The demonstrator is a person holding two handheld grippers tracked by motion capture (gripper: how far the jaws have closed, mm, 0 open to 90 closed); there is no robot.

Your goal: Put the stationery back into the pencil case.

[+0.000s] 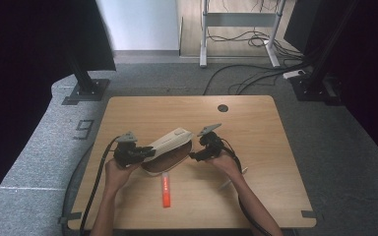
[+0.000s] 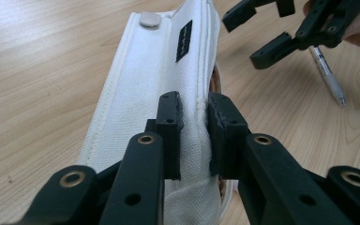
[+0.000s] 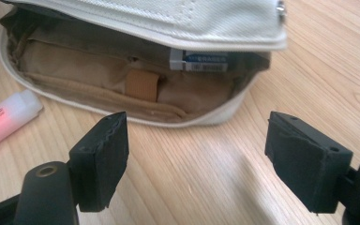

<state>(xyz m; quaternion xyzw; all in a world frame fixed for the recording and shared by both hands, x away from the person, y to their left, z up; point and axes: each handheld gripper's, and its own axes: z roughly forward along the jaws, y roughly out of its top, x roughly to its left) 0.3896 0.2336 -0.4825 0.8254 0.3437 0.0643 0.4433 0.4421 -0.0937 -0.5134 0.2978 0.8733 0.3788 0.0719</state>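
A white canvas pencil case lies open at the middle of the table, its brown lining showing. My left gripper is shut on the edge of the case's lid and holds the flap up. In the high view that left gripper sits at the case's left end. My right gripper stands open just outside the case's mouth, with nothing between its pads. An eraser in a blue and white sleeve lies inside the case under the raised lid.
An orange highlighter lies on the wooden table just in front of the case. A clear pen lies under the right hand. A round cable hole sits near the far edge. Cables and stand feet lie beyond the table.
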